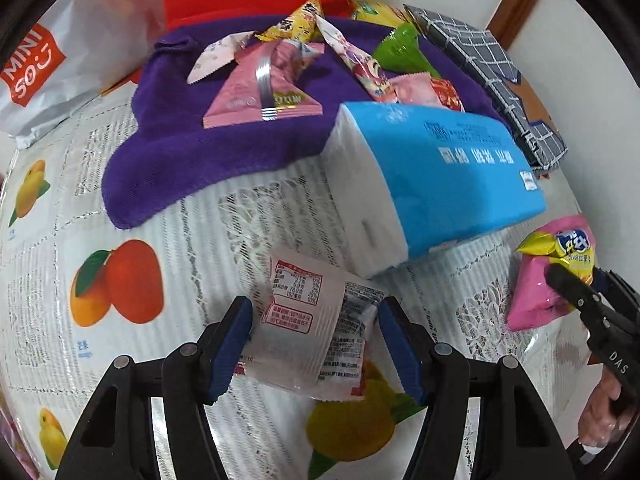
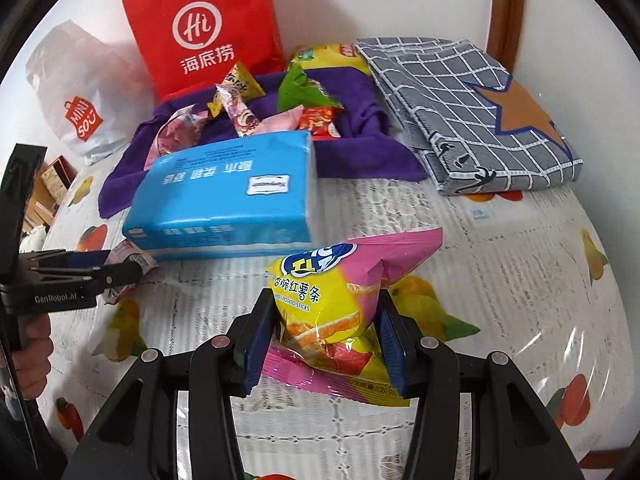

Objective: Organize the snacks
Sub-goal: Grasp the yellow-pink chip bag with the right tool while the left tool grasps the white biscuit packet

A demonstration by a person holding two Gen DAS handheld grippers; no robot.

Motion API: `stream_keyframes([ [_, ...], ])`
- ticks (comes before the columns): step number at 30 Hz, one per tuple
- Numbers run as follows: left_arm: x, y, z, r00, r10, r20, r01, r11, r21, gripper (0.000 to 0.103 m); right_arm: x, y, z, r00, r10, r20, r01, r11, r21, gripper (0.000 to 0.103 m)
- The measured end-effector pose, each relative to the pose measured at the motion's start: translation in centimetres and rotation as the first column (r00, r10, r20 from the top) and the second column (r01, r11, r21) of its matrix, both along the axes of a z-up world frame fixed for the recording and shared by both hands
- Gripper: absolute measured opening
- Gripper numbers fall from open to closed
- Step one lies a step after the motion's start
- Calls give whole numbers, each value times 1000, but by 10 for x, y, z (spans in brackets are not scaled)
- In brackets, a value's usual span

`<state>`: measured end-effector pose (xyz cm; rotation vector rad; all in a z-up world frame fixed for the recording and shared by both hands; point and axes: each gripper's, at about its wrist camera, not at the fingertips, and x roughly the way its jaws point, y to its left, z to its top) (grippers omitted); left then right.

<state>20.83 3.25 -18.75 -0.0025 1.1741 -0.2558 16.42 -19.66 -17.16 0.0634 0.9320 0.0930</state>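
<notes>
Your right claw (image 2: 324, 332) is clamped on the pink-and-yellow chip bag (image 2: 340, 300): both blue pads press its lower half, and the film bulges out between them. The bag stands tilted, its pink top corner leaning away from you, just in front of the blue tissue pack (image 2: 224, 196).

Your left claw (image 1: 314, 344) straddles a white sachet (image 1: 316, 320). The left pad touches the sachet's edge; the right pad appears close to the other edge, but contact there cannot be confirmed, so treat this grip as unproven. The sachet sits label-side up over the fruit-print cloth covering the bench (image 1: 120, 280).

Risks from here:
- The chip bag is air-filled and slick. Squeeze harder and it may burst or crush its contents; loosen and it may slide out through the pads.
- The sachet is thin and flat. It may buckle or slip out if you lift on one-sided contact.
- Both claws work near the tissue pack. A wide swing could knock it into the snack pile (image 1: 304, 56) on the purple towel (image 1: 168, 152).

The remaining snacks lie loosely heaped on that towel, overlapping, in front of the red bag (image 2: 204, 28). A folded checked cloth (image 2: 468, 116) lies to the right.
</notes>
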Motion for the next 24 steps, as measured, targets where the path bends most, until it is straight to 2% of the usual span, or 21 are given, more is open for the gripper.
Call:
stream_keyframes([
  [7, -9, -6, -3, 1000, -17, -11, 17, 1000, 17, 72, -4, -2, -1, 1000, 18, 2, -18, 1000, 6, 49],
  [18, -16, -29, -8, 998, -40, 58, 31, 988, 153, 72, -9, -5, -5, 1000, 27, 2, -27, 1000, 12, 49],
  [19, -15, -30, -8, 997, -34, 63, 24, 988, 150, 67, -9, -6, -5, 1000, 26, 2, -26, 1000, 13, 49],
  [20, -13, -31, -7, 997, -26, 70, 16, 989, 148, 58, -10, -7, -5, 1000, 25, 1, -25, 1000, 14, 49],
  [24, -13, -31, -3, 997, -31, 73, 21, 991, 133, 50, -13, -7, -5, 1000, 28, 3, -28, 1000, 12, 49],
])
